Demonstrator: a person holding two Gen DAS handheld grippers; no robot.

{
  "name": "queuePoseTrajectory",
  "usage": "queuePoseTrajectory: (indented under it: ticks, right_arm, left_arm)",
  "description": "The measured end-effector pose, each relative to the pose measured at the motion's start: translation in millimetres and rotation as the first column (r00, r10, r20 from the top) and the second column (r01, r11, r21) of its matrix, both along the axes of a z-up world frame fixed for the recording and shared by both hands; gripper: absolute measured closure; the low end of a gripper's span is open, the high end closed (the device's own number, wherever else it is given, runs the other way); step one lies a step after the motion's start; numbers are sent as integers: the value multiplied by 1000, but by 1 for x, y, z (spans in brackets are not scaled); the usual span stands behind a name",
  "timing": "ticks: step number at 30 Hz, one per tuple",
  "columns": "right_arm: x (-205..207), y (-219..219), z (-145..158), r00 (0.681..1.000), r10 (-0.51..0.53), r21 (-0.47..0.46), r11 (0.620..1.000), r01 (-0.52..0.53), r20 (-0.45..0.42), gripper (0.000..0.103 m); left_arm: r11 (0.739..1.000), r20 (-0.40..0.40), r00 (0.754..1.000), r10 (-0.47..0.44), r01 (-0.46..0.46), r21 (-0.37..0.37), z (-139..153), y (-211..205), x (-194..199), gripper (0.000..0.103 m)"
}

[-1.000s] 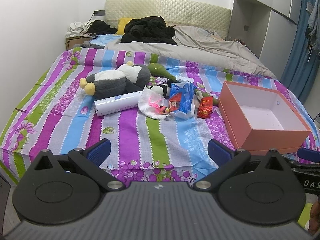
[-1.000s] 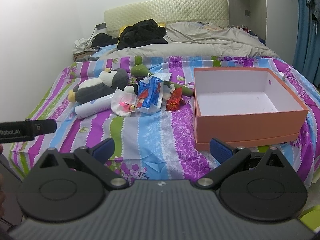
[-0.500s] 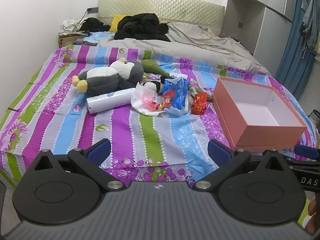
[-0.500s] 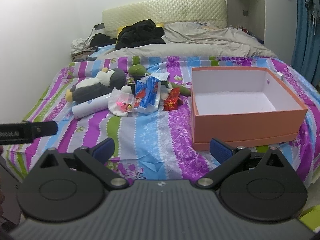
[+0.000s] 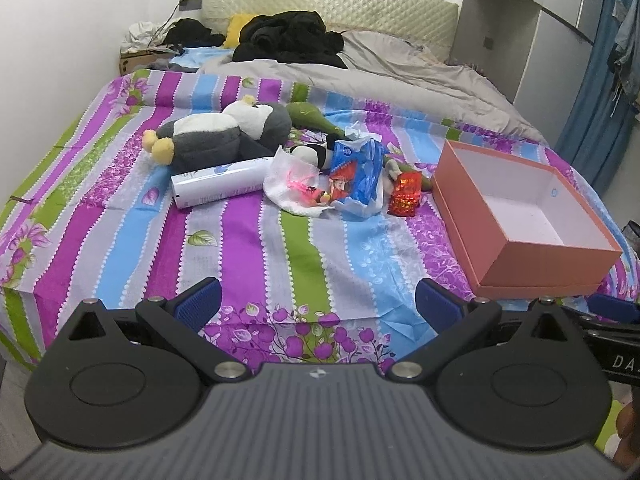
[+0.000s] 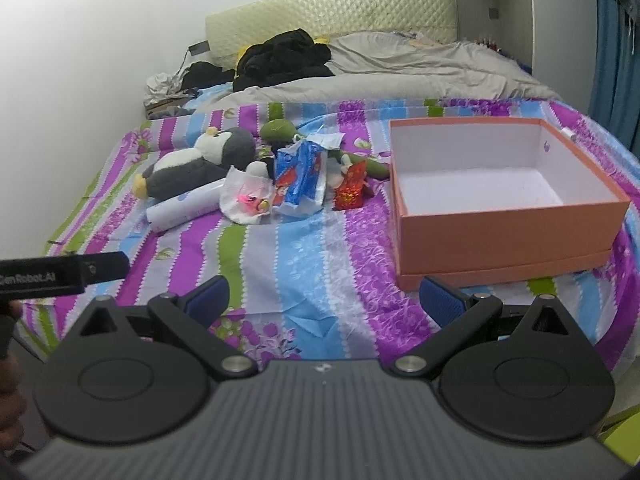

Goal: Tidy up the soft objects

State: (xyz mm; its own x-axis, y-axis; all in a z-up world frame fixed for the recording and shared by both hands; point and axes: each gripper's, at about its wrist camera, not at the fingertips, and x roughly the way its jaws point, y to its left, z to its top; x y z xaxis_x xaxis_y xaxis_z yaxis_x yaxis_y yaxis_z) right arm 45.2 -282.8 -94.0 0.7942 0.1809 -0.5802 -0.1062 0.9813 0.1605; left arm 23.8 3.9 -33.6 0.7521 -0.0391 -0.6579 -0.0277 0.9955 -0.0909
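A grey and white plush penguin (image 5: pixel 224 136) (image 6: pixel 196 164) lies on the striped bedspread, with a green plush (image 5: pixel 310 116) (image 6: pixel 278 130) behind it. In front lie a white tube (image 5: pixel 218 186) (image 6: pixel 180 206), a white bag (image 5: pixel 294 184) (image 6: pixel 244 198), a blue packet (image 5: pixel 354 174) (image 6: pixel 302 178) and a red packet (image 5: pixel 406 200) (image 6: pixel 352 192). An empty orange box (image 5: pixel 532 258) (image 6: pixel 504 236) stands to their right. My left gripper (image 5: pixel 318 306) and right gripper (image 6: pixel 324 298) hover open over the bed's near edge, holding nothing.
A grey duvet (image 5: pixel 400 68) and a black clothes pile (image 5: pixel 288 38) cover the far half of the bed. White wall runs along the left, wardrobe and blue curtain (image 5: pixel 600 80) on the right. Bare striped bedspread (image 5: pixel 280 248) lies between grippers and objects.
Both grippers have moved forward toward the bed, so the toys and box look larger and closer. Both stayed open.
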Motion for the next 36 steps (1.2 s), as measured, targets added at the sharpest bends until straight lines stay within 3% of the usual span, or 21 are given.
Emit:
queuePoseTrajectory:
  ticks: [36]
  right_arm:
    - [0, -1, 0, 1000, -13, -9, 1000, 13, -1, 0]
  left_arm:
    - [1000, 6, 1000, -20, 20, -5, -2, -7, -3, 0]
